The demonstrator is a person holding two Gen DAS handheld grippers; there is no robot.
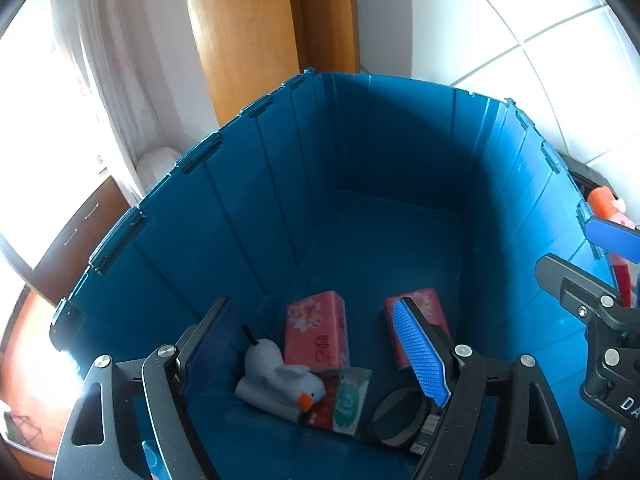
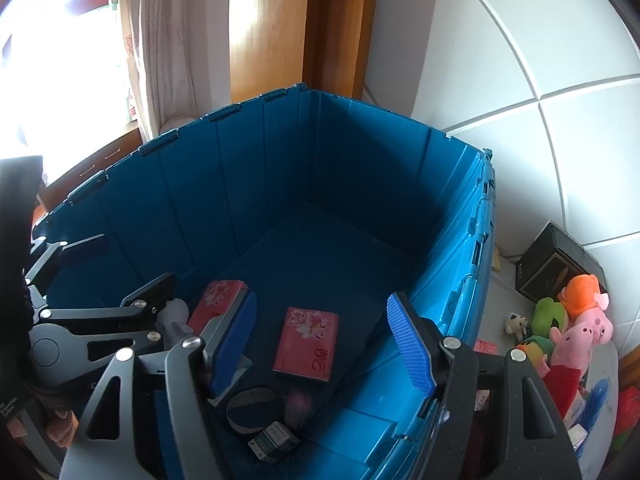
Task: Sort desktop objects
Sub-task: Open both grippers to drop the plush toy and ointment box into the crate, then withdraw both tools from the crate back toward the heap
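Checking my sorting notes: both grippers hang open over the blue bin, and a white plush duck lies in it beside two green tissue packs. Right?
One slip: the two tissue packs are pink, not green, as the left wrist view shows. The rest holds: left gripper and right gripper open over the blue bin, white plush duck inside.

Daylight pours in from the window (image 2: 60,40) at the upper left of both frames and blows out to white there. A glare patch sits at the lower left of the left wrist view. The inside of the bin (image 1: 400,160) lies in deep shadow. Straight lines bow toward the edges, and the corners vignette black. Focus is slightly soft overall.
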